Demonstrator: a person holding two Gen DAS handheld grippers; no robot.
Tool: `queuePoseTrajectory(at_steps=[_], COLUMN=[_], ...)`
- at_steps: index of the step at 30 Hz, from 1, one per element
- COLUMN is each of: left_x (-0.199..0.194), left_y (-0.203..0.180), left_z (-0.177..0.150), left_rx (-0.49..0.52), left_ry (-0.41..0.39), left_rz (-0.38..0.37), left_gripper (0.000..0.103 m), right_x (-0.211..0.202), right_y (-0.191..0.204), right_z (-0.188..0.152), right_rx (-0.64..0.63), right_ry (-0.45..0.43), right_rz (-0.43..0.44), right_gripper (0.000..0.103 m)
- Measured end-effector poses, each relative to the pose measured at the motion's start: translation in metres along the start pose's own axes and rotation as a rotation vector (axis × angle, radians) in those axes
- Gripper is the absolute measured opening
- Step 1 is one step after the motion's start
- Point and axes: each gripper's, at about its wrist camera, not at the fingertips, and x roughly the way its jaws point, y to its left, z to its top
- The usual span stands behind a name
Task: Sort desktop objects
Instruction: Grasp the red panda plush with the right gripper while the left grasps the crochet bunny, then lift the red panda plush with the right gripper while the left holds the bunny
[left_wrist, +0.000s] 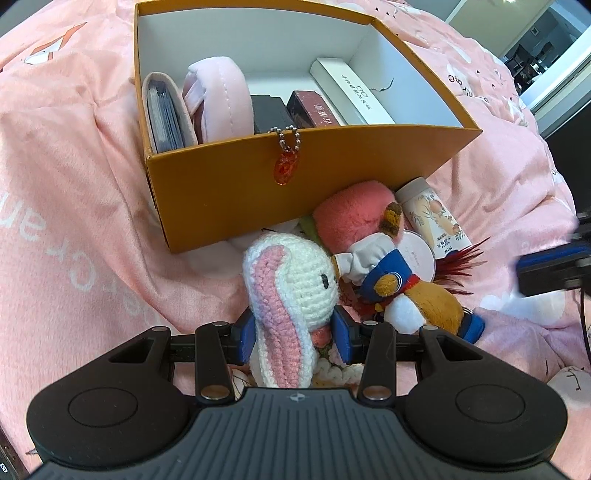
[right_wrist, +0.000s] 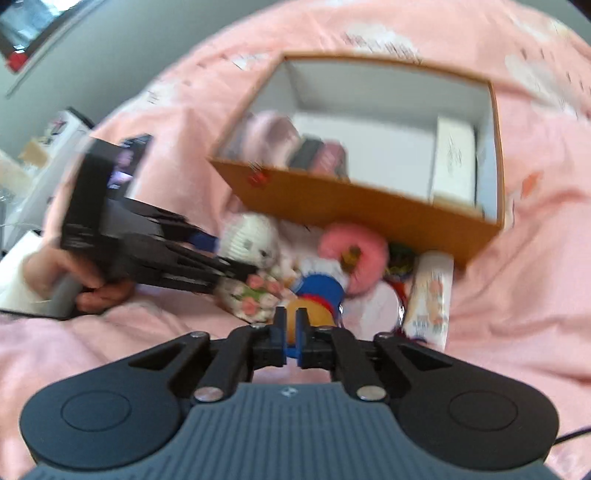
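- Left gripper (left_wrist: 295, 334): blue pads clamped on the crocheted white-and-pink rabbit (left_wrist: 291, 280), which lies on the pink blanket (left_wrist: 74, 184) just in front of the orange box (left_wrist: 229, 192).
- Right gripper (right_wrist: 291, 328): jaws nearly together; the right wrist view is blurred, and whether they pinch the blue part of the brown plush bird (left_wrist: 417, 295) directly ahead cannot be told.
- Step in hand, as judged: picking soft toys from the pile for placement in the box.
- Next move calls for lifting the rabbit clear of the neighbouring toys and over the near wall of the box, which hangs a red charm (left_wrist: 284, 171) on a ball chain.
- Count outside the box: one rabbit, one plush bird, one pink plush (left_wrist: 354, 218), one peach-printed tube (left_wrist: 432, 218), one round compact (left_wrist: 419, 256).
- Count inside the box: one pink padded item (left_wrist: 218, 99), one card holder (left_wrist: 166, 114), two dark small boxes, one white long box (left_wrist: 351, 92).
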Motion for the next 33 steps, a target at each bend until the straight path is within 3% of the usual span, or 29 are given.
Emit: queuePoseTrajectory(at_steps=[3,4,5,6,10,19,23,28,33], left_x=[0.000,0.000,0.000,0.000,0.001,0.001,0.000,-0.001,-0.002], left_y=[-0.001,-0.001,-0.001,-0.001,-0.002,-0.004,-0.004,-0.004,-0.006], left_z=[0.000,-0.001,-0.001,0.000,0.000,-0.002,-0.003,-0.004,-0.005], left_rx=[0.009,0.011,0.013,0.013,0.019,0.035,0.034,0.030,0.033], left_ry=[0.002,0.002,0.002,0.003,0.005,0.007,0.005,-0.005,-0.007], left_rz=[0.005,0.006,0.007,0.007,0.009,0.018,0.018,0.015,0.016], left_gripper=[0.048,0.048,0.048,0.048,0.048,0.048,0.048,0.048,0.048], right_x=[0.020,0.026,0.031,0.034,0.051,0.086,0.069,0.043,0.017], right_y=[-0.012,-0.014,-0.014,-0.012,-0.001,-0.009,-0.003,0.004,-0.011], right_z=[-0.006,-0.008,-0.011,-0.014,-0.029,-0.039,-0.035,-0.031,-0.014], right_rx=[0.069,0.085,0.094,0.096,0.066,0.159,0.126,0.075,0.116], right_ry=[0.030,0.041,0.051,0.064,0.116,0.145,0.097,0.064,-0.028], right_rz=[-0.007,0.003,0.010,0.017,-0.005,0.051,0.035,0.014,0.034], right_gripper=[0.020,0.026,0.041,0.047,0.059,0.055,0.045,0.044,0.044])
